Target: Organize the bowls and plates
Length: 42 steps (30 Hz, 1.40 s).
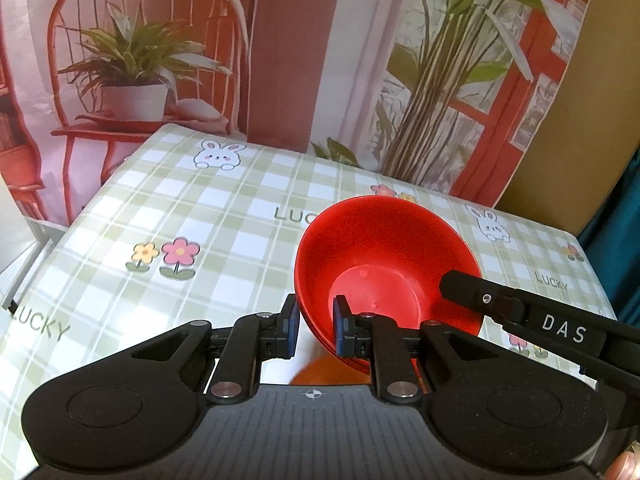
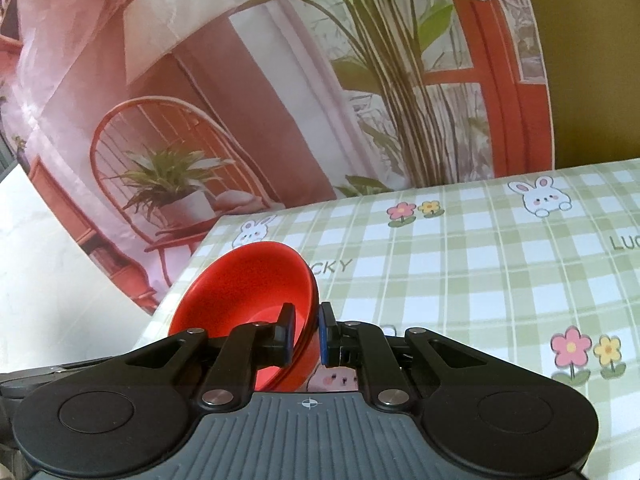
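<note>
A red bowl (image 1: 384, 268) is held tilted above the checked tablecloth (image 1: 200, 216). Its near rim shows stacked edges, so it may be more than one bowl. My left gripper (image 1: 316, 328) is shut on the bowl's near left rim, one finger inside and one outside. My right gripper (image 2: 306, 336) is shut on the opposite rim of the red bowl (image 2: 248, 292). The right gripper's finger (image 1: 472, 292) shows in the left wrist view reaching into the bowl from the right.
The table (image 2: 480, 280) has a green-and-white checked cloth with rabbits and flowers. A printed backdrop (image 1: 280, 60) with a chair and plants hangs behind its far edge. A white surface (image 2: 48, 280) lies off the table's left side.
</note>
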Available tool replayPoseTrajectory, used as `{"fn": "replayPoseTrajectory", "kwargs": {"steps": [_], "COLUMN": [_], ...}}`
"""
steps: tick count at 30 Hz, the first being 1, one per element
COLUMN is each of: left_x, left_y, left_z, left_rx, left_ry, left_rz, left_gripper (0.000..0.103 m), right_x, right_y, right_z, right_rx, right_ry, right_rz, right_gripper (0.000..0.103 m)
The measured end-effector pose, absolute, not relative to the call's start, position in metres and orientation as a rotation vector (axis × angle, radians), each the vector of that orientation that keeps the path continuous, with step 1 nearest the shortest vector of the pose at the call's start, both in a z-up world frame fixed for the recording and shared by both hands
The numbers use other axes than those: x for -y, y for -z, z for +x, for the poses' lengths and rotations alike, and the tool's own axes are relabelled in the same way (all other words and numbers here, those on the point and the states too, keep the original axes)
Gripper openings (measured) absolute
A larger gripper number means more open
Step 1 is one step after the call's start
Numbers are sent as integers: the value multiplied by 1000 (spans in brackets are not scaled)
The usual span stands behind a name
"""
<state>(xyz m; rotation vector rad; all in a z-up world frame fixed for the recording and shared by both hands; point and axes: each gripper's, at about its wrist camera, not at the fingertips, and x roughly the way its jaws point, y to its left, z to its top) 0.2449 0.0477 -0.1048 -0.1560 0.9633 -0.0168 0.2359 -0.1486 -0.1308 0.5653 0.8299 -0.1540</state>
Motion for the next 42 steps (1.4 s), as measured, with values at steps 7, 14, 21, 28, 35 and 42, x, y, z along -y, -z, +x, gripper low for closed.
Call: {"fn": "replayPoseTrajectory", "kwargs": {"steps": [7, 14, 21, 28, 35, 42], "left_x": [-45, -49, -53, -52, -48, -49], "left_y": [103, 103, 105, 114, 119, 125], "left_z": [220, 196, 177, 166, 165, 169], "left_rx": [-972, -989, -1019, -1048, -1061, -1066], "left_ry": [22, 54, 88, 101, 106, 91], "left_rz": [-143, -151, -196, -238, -231, -222], "left_gripper": [19, 19, 19, 19, 19, 19], "right_x": [137, 124, 114, 106, 106, 109], "right_y": [126, 122, 120, 119, 124, 134], "right_z": [211, 186, 163, 148, 143, 143], "right_rx": [-835, -841, -870, -899, -915, -918], "right_ry": [148, 154, 179, 194, 201, 196], "right_rz": [559, 543, 560, 534, 530, 538], "right_gripper": [11, 11, 11, 11, 11, 11]}}
